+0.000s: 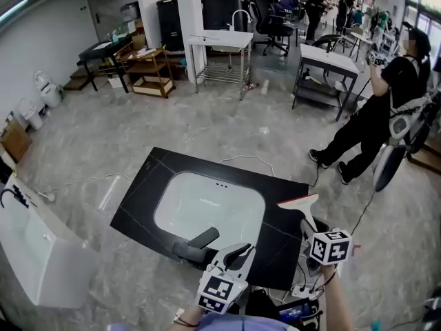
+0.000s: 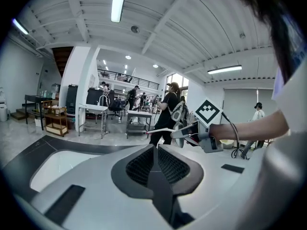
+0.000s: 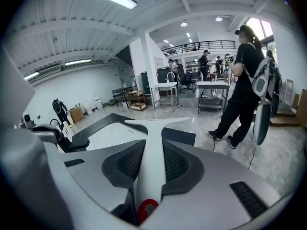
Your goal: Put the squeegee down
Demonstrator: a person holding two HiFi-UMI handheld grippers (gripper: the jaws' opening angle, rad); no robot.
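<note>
Over the worktop's (image 1: 134, 209) right edge the squeegee (image 1: 298, 201) is held, handle clenched in the right fingers (image 3: 125, 163) (left fingers (image 2: 139, 166) closed, empty). Released there, it could be tipped onto the floor (image 1: 207, 126).

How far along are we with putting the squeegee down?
Nothing is done yet. In hand: the right claw is shut on the squeegee, held over the counter. Still to do: lower it there and let go. The left claw is shut, empty.
</note>
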